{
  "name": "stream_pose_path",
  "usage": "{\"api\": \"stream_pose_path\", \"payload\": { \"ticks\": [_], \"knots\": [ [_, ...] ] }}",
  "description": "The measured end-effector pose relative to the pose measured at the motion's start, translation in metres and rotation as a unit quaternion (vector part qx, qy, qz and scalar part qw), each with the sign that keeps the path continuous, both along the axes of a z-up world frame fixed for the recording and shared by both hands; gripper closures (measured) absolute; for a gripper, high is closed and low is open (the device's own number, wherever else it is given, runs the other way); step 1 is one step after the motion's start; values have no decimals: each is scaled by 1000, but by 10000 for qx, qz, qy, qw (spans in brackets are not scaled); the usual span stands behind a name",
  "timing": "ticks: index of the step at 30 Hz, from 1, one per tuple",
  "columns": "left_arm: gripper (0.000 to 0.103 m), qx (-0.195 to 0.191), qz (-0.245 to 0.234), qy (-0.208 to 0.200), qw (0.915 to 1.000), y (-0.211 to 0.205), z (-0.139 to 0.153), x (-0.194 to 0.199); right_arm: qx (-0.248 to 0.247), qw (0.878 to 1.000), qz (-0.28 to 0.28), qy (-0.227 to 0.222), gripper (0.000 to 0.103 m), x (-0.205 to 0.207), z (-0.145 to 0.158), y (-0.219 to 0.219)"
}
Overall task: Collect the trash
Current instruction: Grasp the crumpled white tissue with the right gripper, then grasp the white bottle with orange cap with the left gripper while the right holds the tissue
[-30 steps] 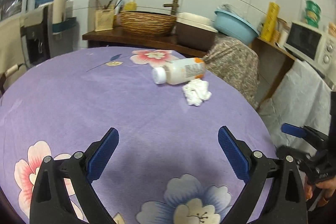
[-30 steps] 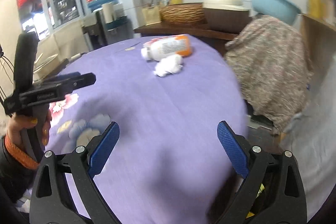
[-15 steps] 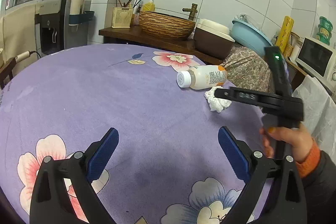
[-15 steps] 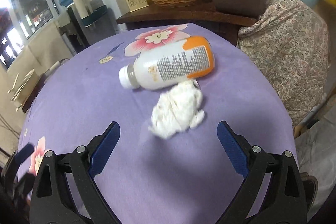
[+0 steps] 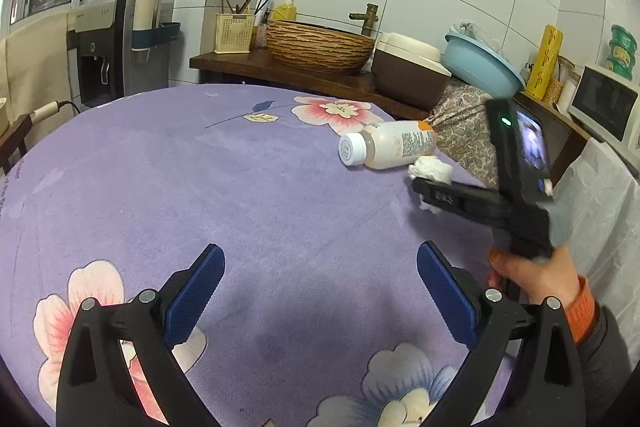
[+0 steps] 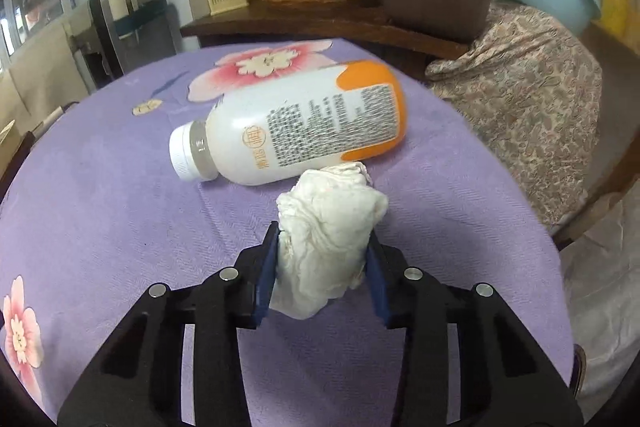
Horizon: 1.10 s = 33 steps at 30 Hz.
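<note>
Right wrist view: crumpled tissue wad (image 6: 328, 239) pinched between the right gripper (image 6: 322, 267) pads, just beside the lying bottle (image 6: 296, 131).
Soft, light, easily squashed; a mid-wad grip suits it, though it may still touch the tablecloth (image 6: 120, 211). Left gripper (image 5: 320, 291) hovers wide open, holding nothing, well back.

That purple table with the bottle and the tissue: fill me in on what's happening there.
A person is clearing trash off the purple floral tablecloth, with a tool in each hand. The right tool has shut on the crumpled white tissue, which sits squeezed between its pads, right beside the bottle. The white and orange bottle lies on its side, capped and untouched. The left tool is open and empty, hanging above the cloth nearer the person.
</note>
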<state>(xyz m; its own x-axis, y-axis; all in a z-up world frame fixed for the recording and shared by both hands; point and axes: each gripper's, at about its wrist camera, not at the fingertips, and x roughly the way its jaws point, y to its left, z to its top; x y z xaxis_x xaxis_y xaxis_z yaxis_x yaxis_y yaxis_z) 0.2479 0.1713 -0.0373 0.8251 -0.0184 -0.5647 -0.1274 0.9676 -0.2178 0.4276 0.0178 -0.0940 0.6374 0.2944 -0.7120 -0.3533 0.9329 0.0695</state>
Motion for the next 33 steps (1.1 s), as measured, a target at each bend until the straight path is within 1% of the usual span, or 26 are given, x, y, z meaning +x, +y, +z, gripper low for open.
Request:
{"api": "stream_pose_path", "payload": {
  "ticks": [1, 3, 5, 6, 8, 9, 10, 12, 14, 15, 16, 17, 18, 19, 21, 22, 23, 24, 26, 27, 28, 30, 31, 32, 33],
  "knots": [
    [7, 65, -62, 31, 10000, -1, 3, 7, 110, 9999, -27, -64, 66, -5, 2, -7],
    [7, 441, -268, 0, 9987, -6, 14, 25, 464, 9985, -196, -203, 66, -17, 8, -26],
    [6, 826, -711, -5, 9940, -13, 24, 56, 866, 9948, -335, -429, 66, -33, 14, -46],
    [6, 934, -925, 116, 9913, -16, 25, 73, 996, 9928, -384, -549, 66, -40, 16, -52],
    [6, 1106, -1366, 478, 9833, -23, 25, 115, 1200, 9876, -559, -844, 66, -52, 22, -64],
    [6, 1149, -1500, 613, 9801, -26, 24, 131, 1380, 9830, -632, -1035, 66, -59, 25, -72],
    [6, 1218, -1612, 731, 9766, -30, 24, 147, 1437, 9805, -719, -1133, 66, -61, 27, -76],
    [6, 1467, -1766, 932, 9688, -42, 25, 176, 1448, 9765, -925, -1303, 66, -62, 30, -84],
    [6, 1771, -1970, 1129, 9576, -58, 22, 197, 1399, 9728, -1041, -1526, 66, -63, 33, -87],
    [6, 2056, -2123, 1330, 9460, -71, 17, 211, 1371, 9709, -1085, -1639, 65, -64, 35, -87],
    [6, 2276, -2220, 1453, 9369, -80, 13, 216, 1363, 9687, -1136, -1738, 65, -66, 36, -90],
    [6, 2550, -2343, 1562, 9250, -90, 9, 222, 1368, 9663, -1191, -1826, 65, -67, 37, -94],
    [6, 2876, -2516, 1661, 9090, -103, 2, 226, 1403, 9640, -1255, -1880, 65, -67, 38, -98],
    [6, 3105, -2661, 1718, 8963, -112, -3, 228, 1453, 9623, -1306, -1891, 65, -66, 38, -101],
    [6, 3453, -2833, 1787, 8767, -127, -12, 233, 1535, 9598, -1377, -1902, 65, -65, 37, -106],
    [6, 3539, -2844, 1826, 8721, -133, -15, 237, 1573, 9590, -1377, -1914, 65, -64, 38, -107],
    [6, 3547, -2832, 1879, 8710, -137, -18, 242, 1590, 9583, -1378, -1932, 65, -64, 38, -107],
    [8, 3487, -2812, 1920, 8732, -139, -20, 246, 1596, 9582, -1369, -1942, 65, -65, 38, -108],
    [17, 3342, -2768, 2009, 8783, -138, -22, 254, 1611, 9577, -1373, -1948, 65, -65, 39, -109],
    [29, 3279, -2757, 2045, 8801, -138, -23, 255, 1644, 9567, -1391, -1958, 65, -66, 39, -110],
    [36, 3273, -2706, 2047, 8819, -136, -23, 256, 1669, 9561, -1408, -1954, 65, -67, 38, -110],
    [42, 3305, -2546, 1896, 8888, -131, -19, 252, 1742, 9555, -1442, -1895, 65, -66, 37, -114],
    [42, 3231, -2484, 1813, 8950, -128, -15, 249, 1759, 9558, -1451, -1858, 65, -65, 36, -115],
    [42, 3089, -2433, 1739, 9029, -122, -9, 245, 1778, 9559, -1449, -1833, 65, -64, 36, -115],
    [42, 2889, -2328, 1611, 9145, -112, -1, 239, 1788, 9557, -1444, -1837, 65, -64, 36, -115]
  ]
}}
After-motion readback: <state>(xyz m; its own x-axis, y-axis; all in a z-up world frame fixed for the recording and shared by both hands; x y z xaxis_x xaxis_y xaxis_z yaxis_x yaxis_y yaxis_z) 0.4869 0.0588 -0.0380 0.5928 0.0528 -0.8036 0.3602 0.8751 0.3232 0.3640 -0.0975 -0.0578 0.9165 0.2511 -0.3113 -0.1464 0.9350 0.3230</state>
